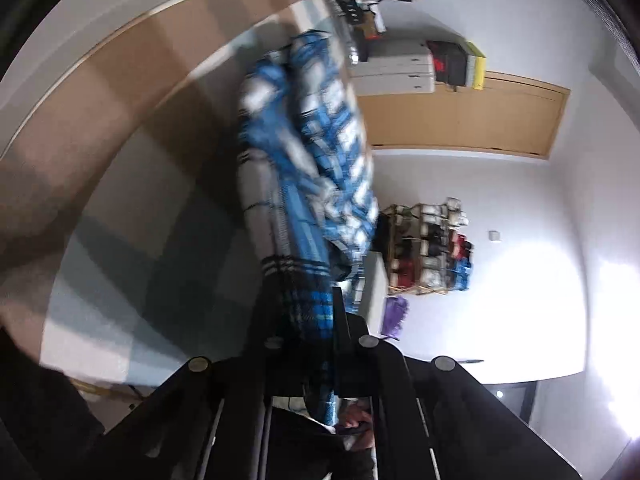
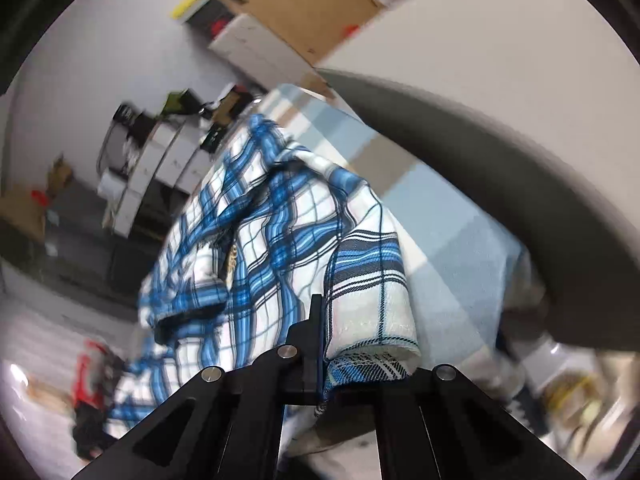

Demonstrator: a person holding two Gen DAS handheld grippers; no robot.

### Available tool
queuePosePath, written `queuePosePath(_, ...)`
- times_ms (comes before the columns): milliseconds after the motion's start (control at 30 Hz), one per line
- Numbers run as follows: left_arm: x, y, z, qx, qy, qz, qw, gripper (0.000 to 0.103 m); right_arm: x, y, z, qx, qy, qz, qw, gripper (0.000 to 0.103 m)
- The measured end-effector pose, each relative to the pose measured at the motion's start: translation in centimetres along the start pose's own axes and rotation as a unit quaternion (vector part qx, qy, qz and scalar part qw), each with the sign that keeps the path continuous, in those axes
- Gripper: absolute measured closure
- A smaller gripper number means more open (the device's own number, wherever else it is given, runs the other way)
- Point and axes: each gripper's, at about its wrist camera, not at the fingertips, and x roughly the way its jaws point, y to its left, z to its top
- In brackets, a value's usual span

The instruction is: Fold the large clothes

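A blue, white and black plaid shirt [image 1: 308, 152] is held up off the checked cloth [image 1: 168, 184], bunched and stretched. My left gripper [image 1: 308, 320] is shut on one end of the shirt, with cloth pinched between its black fingers. In the right wrist view the same shirt [image 2: 260, 216] hangs in folds, and my right gripper [image 2: 320, 320] is shut on a hemmed edge of it; the cloth drapes over the right finger and hides it. Both views are tilted and blurred.
A brown-and-white checked cloth covers the surface under the shirt [image 2: 448, 216]. White drawer units [image 1: 396, 68] and a wooden door [image 1: 464, 116] stand behind. A rack of shoes [image 1: 428, 248] is by the wall. A pale rounded thing [image 2: 500, 80] looms at the upper right.
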Motion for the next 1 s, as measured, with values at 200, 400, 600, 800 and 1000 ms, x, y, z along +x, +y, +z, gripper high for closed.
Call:
queuePosePath(200,-0.6,1.4,-3.1,-0.018,-0.014,0.023,0.9995,0.102,-1.6,-0.1,-0.5,-0.005,-0.009,0.017,1.000,0.100)
queuePosePath(400,-1.7,2.0,-6.1,-0.024,-0.005,0.038,0.9990,0.102,-4.3,-1.1,-1.0,0.009,-0.012,0.034,0.999,0.100)
queuePosePath(600,-3.0,1.0,-6.7,-0.023,0.002,0.052,0.9984,0.102,-7.5,-1.3,-0.7,0.029,-0.003,0.053,0.998,0.100)
queuePosePath(800,-2.8,-3.8,-1.4,0.010,-0.022,0.068,0.9974,0.102,-6.5,0.4,3.4,0.056,0.061,0.052,0.995,0.100)
queuePosePath(1000,-0.2,-8.5,7.4,0.012,-0.054,0.106,0.9928,0.102,-2.5,7.1,11.8,-0.003,0.070,0.016,0.997,0.100)
